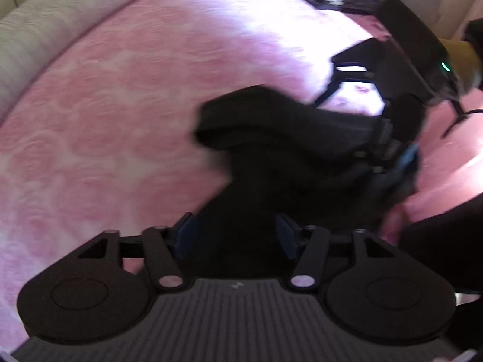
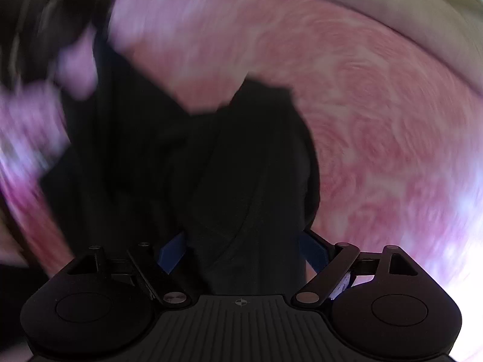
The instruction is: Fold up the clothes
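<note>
Black garment [image 1: 271, 138] lies crumpled on the pink bedspread [image 1: 120, 105], bunched just ahead of both claws. Left claw [image 1: 235, 235]: jaws apart, cloth between them, pads not pressing. Right claw [image 2: 241, 256]: jaws spread wide, dark cloth between; contact unclear through blur. Judgement: the step is a re-grip. Spread the garment flat first, take opposite edges, keep tension even, and avoid pinching the bedspread beneath.

Both fisheye views motion-blurred, right wrist worst; edges bowed; glare blows out pink bedspread [image 1: 120, 105] in patches; black garment [image 2: 211, 166] underexposed, detail lost
</note>
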{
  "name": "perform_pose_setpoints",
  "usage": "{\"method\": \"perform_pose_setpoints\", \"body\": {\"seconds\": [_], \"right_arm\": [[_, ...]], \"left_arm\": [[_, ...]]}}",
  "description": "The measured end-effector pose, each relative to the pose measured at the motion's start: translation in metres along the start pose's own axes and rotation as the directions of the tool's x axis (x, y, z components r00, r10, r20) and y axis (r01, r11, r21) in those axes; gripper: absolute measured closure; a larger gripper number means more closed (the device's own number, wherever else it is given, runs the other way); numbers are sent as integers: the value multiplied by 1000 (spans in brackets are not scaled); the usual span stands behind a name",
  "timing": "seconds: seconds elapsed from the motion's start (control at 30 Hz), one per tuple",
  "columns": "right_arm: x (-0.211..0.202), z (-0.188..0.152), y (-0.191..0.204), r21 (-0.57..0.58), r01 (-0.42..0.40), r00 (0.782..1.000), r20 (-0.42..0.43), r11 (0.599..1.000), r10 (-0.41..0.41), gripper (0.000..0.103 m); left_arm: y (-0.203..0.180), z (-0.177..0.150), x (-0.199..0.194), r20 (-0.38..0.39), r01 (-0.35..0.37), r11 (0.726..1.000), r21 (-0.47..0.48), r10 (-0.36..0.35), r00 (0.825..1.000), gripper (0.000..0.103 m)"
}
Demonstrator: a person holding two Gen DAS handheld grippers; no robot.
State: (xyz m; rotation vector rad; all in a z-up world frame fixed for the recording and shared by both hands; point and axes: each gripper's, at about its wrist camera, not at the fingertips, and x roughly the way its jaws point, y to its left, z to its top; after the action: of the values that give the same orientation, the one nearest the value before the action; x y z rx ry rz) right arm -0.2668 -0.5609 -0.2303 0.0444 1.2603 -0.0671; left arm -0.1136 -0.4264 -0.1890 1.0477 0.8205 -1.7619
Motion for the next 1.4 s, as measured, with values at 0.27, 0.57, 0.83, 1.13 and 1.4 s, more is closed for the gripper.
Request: {"method": "perform_pose_setpoints", "body": {"seconds": [0.27, 0.57, 0.83, 1.13, 1.4], "right_arm": [[-55, -3, -8, 141, 156, 988, -29, 978, -154, 91], [-131, -52, -20, 267, 272, 962, -64, 924, -265, 96], [-116, -103, -56, 350, 144, 989, -68, 926, -128, 97], [-119, -138, -67, 405, 53, 999, -14, 913, -52, 97], [-179, -84, -112, 290, 55, 980, 167, 955, -107, 98]], "left_arm": [[24, 35, 65, 73, -44, 952, 302, 23, 997, 37], [-24, 135, 149, 87, 46, 801, 597, -122, 989, 33], [-66, 184, 212, -190, 319, 664, 676, -262, 946, 33], [-107, 184, 223, -376, 429, 643, 635, -227, 898, 97], [-4, 180, 47, 6, -41, 959, 280, 41, 999, 97]]}}
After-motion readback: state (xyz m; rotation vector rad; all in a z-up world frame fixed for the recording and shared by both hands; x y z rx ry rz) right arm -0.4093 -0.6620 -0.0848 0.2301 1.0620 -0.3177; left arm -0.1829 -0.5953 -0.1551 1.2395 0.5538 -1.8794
